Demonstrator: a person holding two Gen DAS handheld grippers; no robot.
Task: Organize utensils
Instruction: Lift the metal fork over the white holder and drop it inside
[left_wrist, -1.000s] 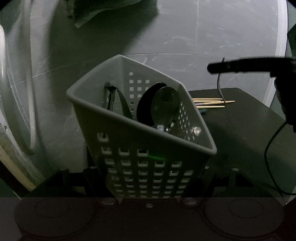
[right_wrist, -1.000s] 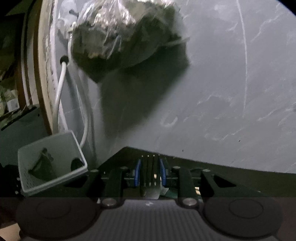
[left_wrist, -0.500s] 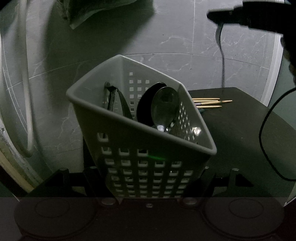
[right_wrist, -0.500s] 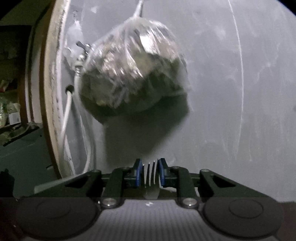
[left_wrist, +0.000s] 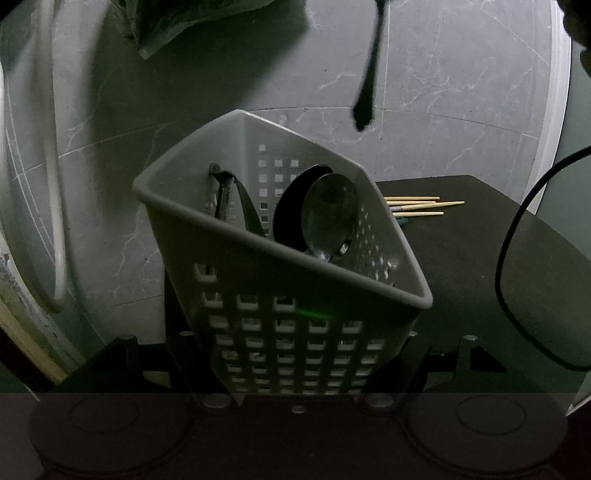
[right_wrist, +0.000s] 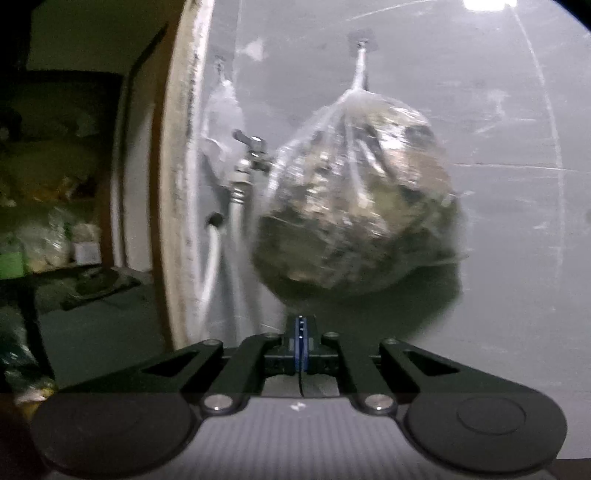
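1. In the left wrist view, the left gripper (left_wrist: 295, 354) has its fingers closed against the two sides of a grey plastic basket with square holes (left_wrist: 258, 280). The basket is tilted, and it hides where the finger pads touch it.
2. Inside the basket stand a shiny metal spoon (left_wrist: 328, 218), a black round ladle head (left_wrist: 291, 210) just behind the spoon, and some dark utensil handles (left_wrist: 229, 195) leaning on the far left wall.
3. Only this view shows the dark tabletop (left_wrist: 480, 266) to the right of the basket. Thin pale wooden sticks (left_wrist: 417, 206) lie on it near its far edge, well apart from the fork.
4. A metal fork (left_wrist: 367, 85) hangs from the top of this view. Its dark handle points downward, above the basket's far rim and not touching it. The gripper that holds it is out of this frame.
5. The right wrist view shows what is missing there. The right gripper (right_wrist: 301, 343) has just been closing, and its blue finger pads are now pressed almost together on the fork (right_wrist: 301, 326), which is seen edge-on as a thin line.
6. This view shows neither the basket nor the tabletop. Ahead of the fingers a clear plastic bag with dark contents (right_wrist: 354, 199) hangs on the grey wall (right_wrist: 517, 240), beside a metal tap (right_wrist: 251, 147) with a white hose (right_wrist: 210, 266).
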